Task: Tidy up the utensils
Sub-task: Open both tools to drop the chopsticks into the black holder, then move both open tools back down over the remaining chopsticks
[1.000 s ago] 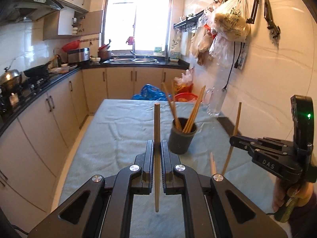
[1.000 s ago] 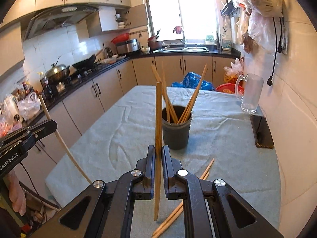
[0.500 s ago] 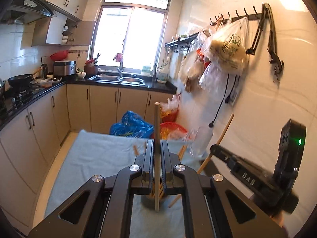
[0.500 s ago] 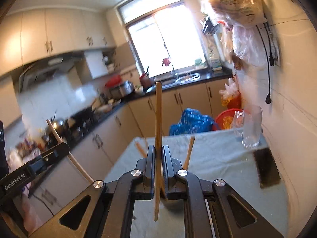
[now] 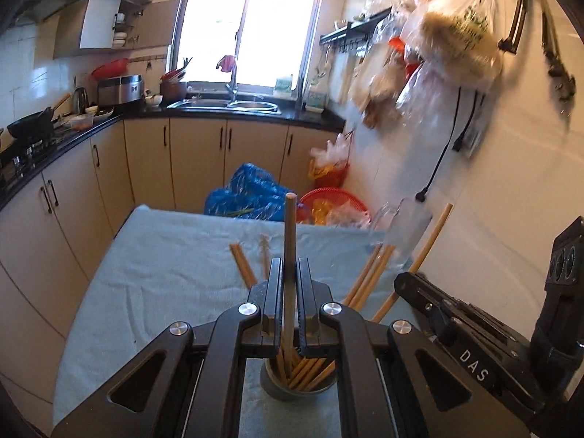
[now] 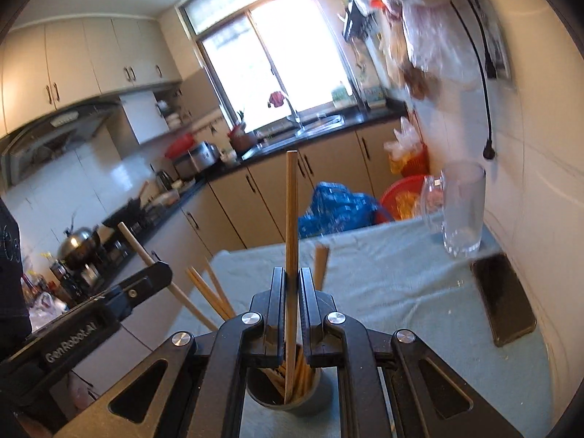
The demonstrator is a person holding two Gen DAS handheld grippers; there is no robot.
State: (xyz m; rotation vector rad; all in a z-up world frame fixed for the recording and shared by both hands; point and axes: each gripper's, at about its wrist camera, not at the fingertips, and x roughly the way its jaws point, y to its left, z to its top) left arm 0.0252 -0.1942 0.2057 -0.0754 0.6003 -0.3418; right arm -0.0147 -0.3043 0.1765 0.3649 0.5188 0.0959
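My left gripper (image 5: 290,266) is shut on an upright wooden chopstick (image 5: 290,226), whose lower end hangs over the mouth of the dark grey holder cup (image 5: 292,392). Several chopsticks stand in that cup. My right gripper (image 6: 291,273) is shut on a second chopstick (image 6: 291,200), its lower tip inside the same cup (image 6: 277,398). In the left wrist view the right gripper (image 5: 405,281) shows at the right with its chopstick (image 5: 432,233). In the right wrist view the left gripper (image 6: 160,272) shows at the left with its chopstick (image 6: 135,242).
The cup stands on a table under a light blue cloth (image 6: 383,273). A glass mug (image 6: 461,208) and a dark phone (image 6: 505,299) lie by the right wall. Beyond the table are a blue bag (image 5: 248,189), a red basket (image 5: 334,199) and kitchen cabinets (image 5: 197,160).
Both grippers have moved forward to the cup, each still holding its chopstick. The cup, formerly ahead on the table, now sits right under the fingers, with the chopstick ends at its mouth.
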